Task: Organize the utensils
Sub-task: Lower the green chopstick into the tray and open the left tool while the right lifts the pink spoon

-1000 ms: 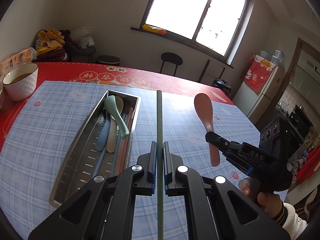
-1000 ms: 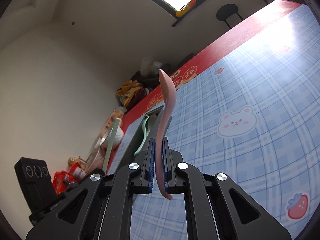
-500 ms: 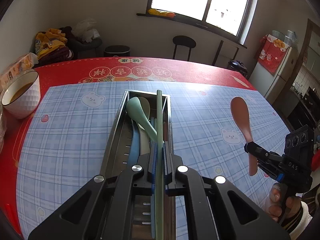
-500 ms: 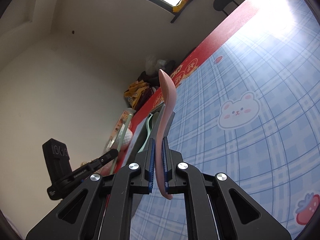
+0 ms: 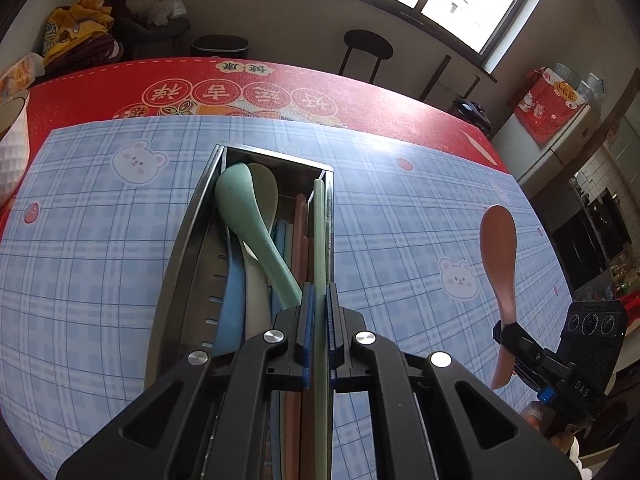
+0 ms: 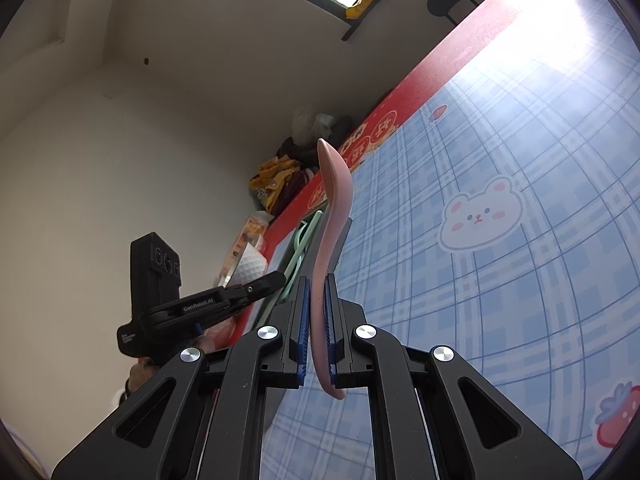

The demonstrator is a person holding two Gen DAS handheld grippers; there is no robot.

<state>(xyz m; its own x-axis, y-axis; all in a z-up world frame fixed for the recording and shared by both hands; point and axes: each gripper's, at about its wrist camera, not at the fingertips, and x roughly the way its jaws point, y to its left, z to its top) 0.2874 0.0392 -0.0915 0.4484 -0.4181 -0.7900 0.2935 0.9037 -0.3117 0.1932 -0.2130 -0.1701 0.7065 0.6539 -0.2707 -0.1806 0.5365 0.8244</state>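
Pinching a pale green chopstick (image 5: 319, 240) between its blue pads, the left hand-held gripper (image 5: 318, 312) sits over the near end of the metal utensil tray (image 5: 188, 232), its jaws closed narrow on the stick. The chopstick runs lengthwise along the tray's right wall, its far tip close to the far end wall; whether it touches the tray I cannot tell. Inside the tray lie a green spoon (image 5: 248, 224) across a cream spoon (image 5: 266, 188), a blue spoon handle (image 5: 232, 300) and pinkish-brown chopsticks (image 5: 299, 236). The tray rests on the blue checked mat (image 5: 100, 240) that covers the red worktop (image 5: 100, 84).

The right hand-held gripper (image 6: 318, 320) is clamped narrow on the handle of a pink spoon (image 6: 334, 200), bowl upward, held in the air above the mat and well to the right of the tray. A white bowl (image 5: 12, 144) stands at the worktop's left edge, apart from the tray
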